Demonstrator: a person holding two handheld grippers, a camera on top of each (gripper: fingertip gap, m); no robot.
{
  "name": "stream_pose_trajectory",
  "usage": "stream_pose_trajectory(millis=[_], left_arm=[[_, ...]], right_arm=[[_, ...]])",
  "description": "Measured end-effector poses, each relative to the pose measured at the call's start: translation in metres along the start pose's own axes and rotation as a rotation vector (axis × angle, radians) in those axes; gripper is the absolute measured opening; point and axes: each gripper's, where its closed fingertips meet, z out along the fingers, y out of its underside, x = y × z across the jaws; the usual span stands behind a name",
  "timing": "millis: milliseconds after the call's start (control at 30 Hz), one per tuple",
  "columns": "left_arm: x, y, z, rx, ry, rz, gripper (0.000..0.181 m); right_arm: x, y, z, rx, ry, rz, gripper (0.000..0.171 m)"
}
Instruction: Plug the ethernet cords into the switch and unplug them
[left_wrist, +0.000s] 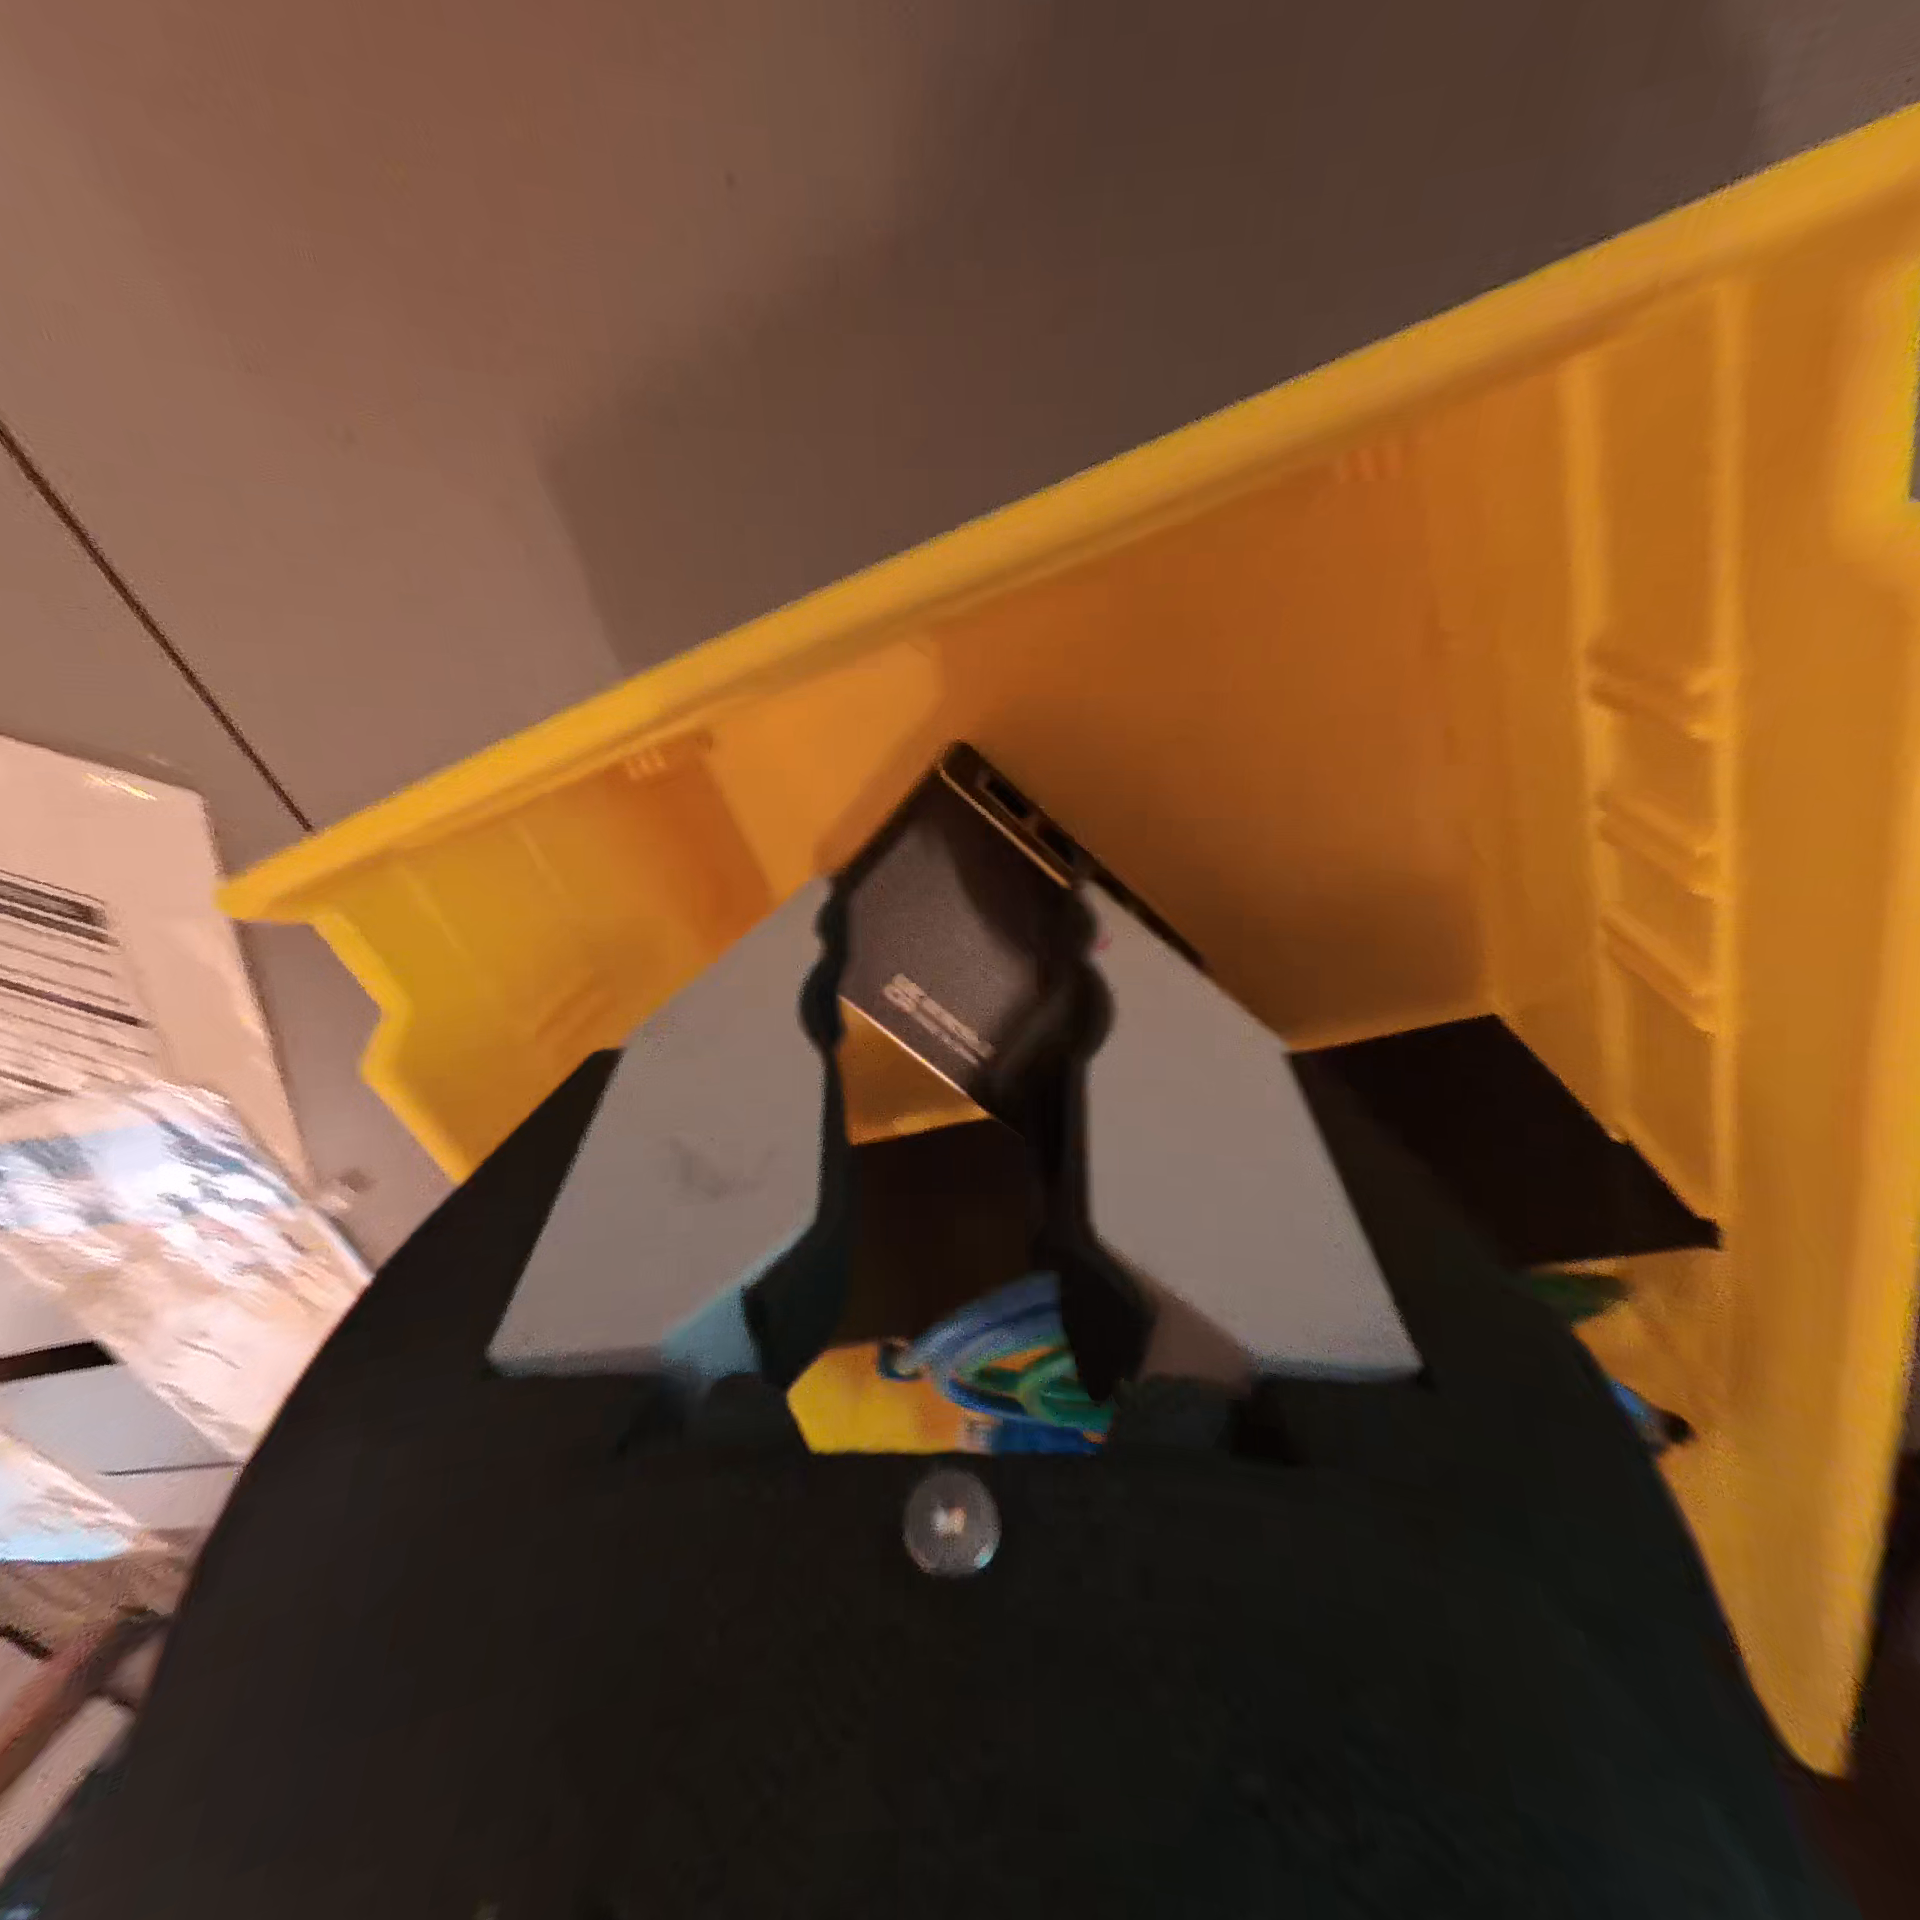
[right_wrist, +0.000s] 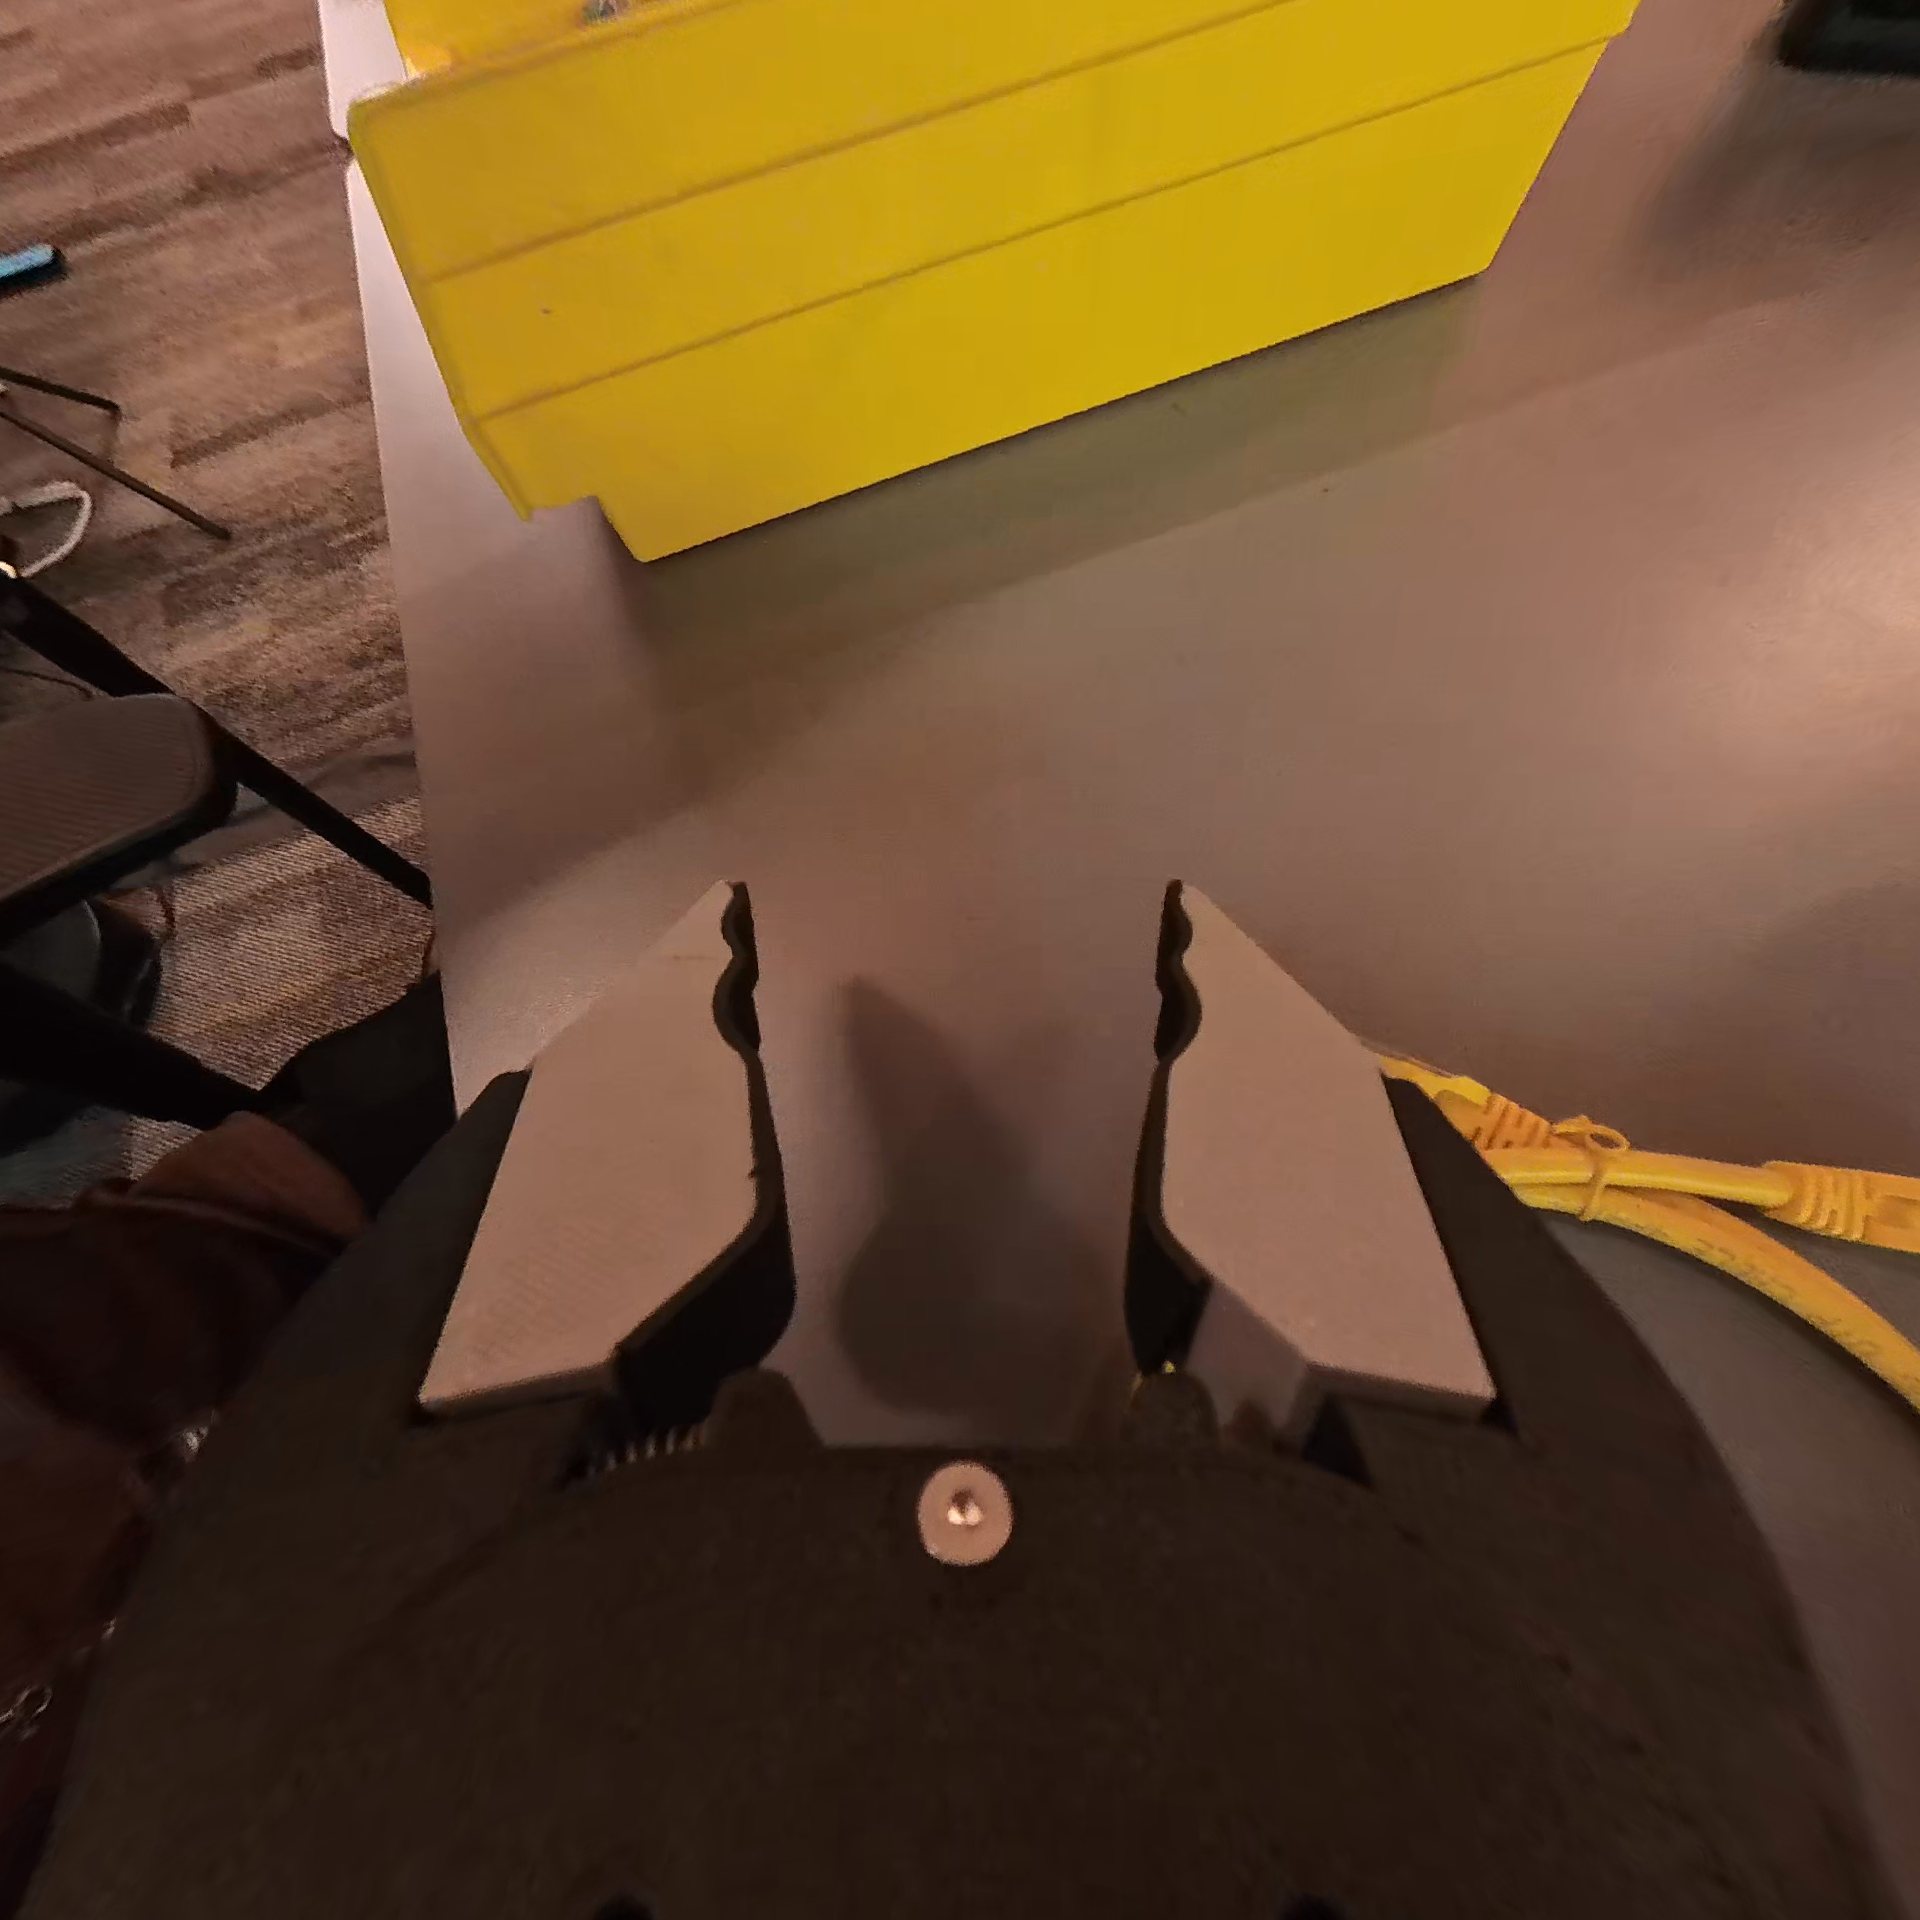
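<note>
In the left wrist view my left gripper (left_wrist: 951, 935) is shut on a small black switch (left_wrist: 940, 935), held tilted in front of the inner wall of a yellow bin (left_wrist: 1299, 707). Ports show on the switch's far edge. Blue and green cords (left_wrist: 1003, 1371) show low between the fingers. In the right wrist view my right gripper (right_wrist: 956, 904) is open and empty above the grey table (right_wrist: 1351, 644). A bundled yellow ethernet cord (right_wrist: 1621, 1195) lies on the table just right of its right finger.
The yellow bin (right_wrist: 935, 260) stands at the far left of the table in the right wrist view. The table's left edge (right_wrist: 400, 520) drops to carpet with a chair (right_wrist: 94, 790). A white box (left_wrist: 114, 1039) lies left in the left wrist view.
</note>
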Motion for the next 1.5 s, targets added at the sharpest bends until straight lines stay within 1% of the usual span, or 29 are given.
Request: stream_pose_trajectory(millis=[33, 67, 133, 300, 333, 400, 467, 567, 600, 667, 700, 767, 800, 833, 867, 900, 1033, 1100, 1167, 1233, 1333, 1400, 1500], left_arm=[[0.004, 0.004, 0.001, -0.020, 0.034, -0.036, 0.059], [0.004, 0.007, 0.002, -0.028, 0.045, -0.065, 0.067], [-0.001, 0.008, 0.003, -0.007, 0.034, -0.115, 0.073], [0.002, 0.013, 0.012, 0.010, 0.146, -0.297, 0.071], [0.005, 0.015, 0.016, -0.001, 0.176, -0.325, 0.074], [0.010, 0.018, 0.024, -0.024, 0.214, -0.353, 0.090], [0.008, 0.018, 0.026, -0.030, 0.194, -0.355, 0.100], [0.006, 0.028, 0.034, -0.110, 0.151, -0.361, 0.103], [0.004, 0.032, 0.036, -0.140, 0.128, -0.373, 0.105], [-0.006, 0.040, 0.039, -0.199, 0.031, -0.382, 0.112], [-0.008, 0.044, 0.040, -0.226, 0.001, -0.371, 0.108], [0.007, 0.043, 0.045, -0.243, 0.060, -0.354, 0.103], [0.013, 0.043, 0.049, -0.252, 0.083, -0.340, 0.105], [0.012, 0.044, 0.051, -0.267, 0.072, -0.299, 0.104], [0.010, 0.041, 0.051, -0.254, 0.068, -0.280, 0.098], [0.008, 0.036, 0.050, -0.224, 0.059, -0.253, 0.087], [0.002, 0.035, 0.049, -0.224, 0.007, -0.161, 0.082], [-0.012, 0.033, 0.042, -0.207, -0.091, -0.121, 0.079], [-0.030, 0.026, 0.026, -0.157, -0.212, -0.062, 0.078], [-0.045, 0.014, 0.002, -0.077, -0.333, -0.014, 0.078], [-0.050, -0.002, -0.042, 0.054, -0.464, 0.071, 0.077], [-0.043, -0.008, -0.072, 0.123, -0.524, 0.133, 0.076], [-0.005, -0.019, -0.108, 0.268, -0.503, 0.224, 0.076]], right_arm=[[0.000, -0.001, -0.001, 0.006, -0.001, 0.004, 0.074], [0.001, -0.001, -0.001, 0.009, 0.000, 0.006, 0.073], [0.001, -0.001, -0.001, 0.011, 0.004, 0.006, 0.073], [0.001, 0.000, 0.000, 0.002, 0.015, -0.007, 0.072], [0.001, 0.000, 0.000, 0.000, 0.015, -0.008, 0.072], [0.001, 0.000, 0.000, -0.003, 0.013, -0.006, 0.072], [0.001, 0.000, 0.000, -0.004, 0.006, 0.000, 0.072], [0.001, 0.000, 0.001, -0.004, -0.006, 0.017, 0.071], [0.001, 0.001, 0.001, -0.005, -0.013, 0.022, 0.071], [0.001, 0.001, 0.001, -0.006, -0.023, 0.034, 0.071], [0.001, 0.001, 0.001, -0.007, -0.027, 0.039, 0.071], [0.000, 0.001, 0.001, -0.010, -0.039, 0.047, 0.070], [0.000, 0.001, 0.001, -0.012, -0.044, 0.050, 0.070], [-0.001, 0.002, 0.001, -0.014, -0.048, 0.051, 0.070], [-0.001, 0.002, 0.001, -0.015, -0.049, 0.051, 0.069], [-0.001, 0.002, 0.001, -0.015, -0.049, 0.050, 0.069], [-0.002, 0.002, 0.001, -0.011, -0.047, 0.042, 0.068], [-0.002, 0.002, 0.001, -0.014, -0.050, 0.044, 0.067], [-0.002, 0.003, 0.002, -0.023, -0.057, 0.053, 0.065], [-0.002, 0.003, 0.002, -0.025, -0.059, 0.060, 0.064], [-0.001, 0.002, 0.001, -0.017, -0.061, 0.065, 0.064], [0.000, 0.002, 0.001, -0.017, -0.060, 0.070, 0.064], [0.005, 0.000, -0.001, 0.003, -0.024, 0.061, 0.061]])
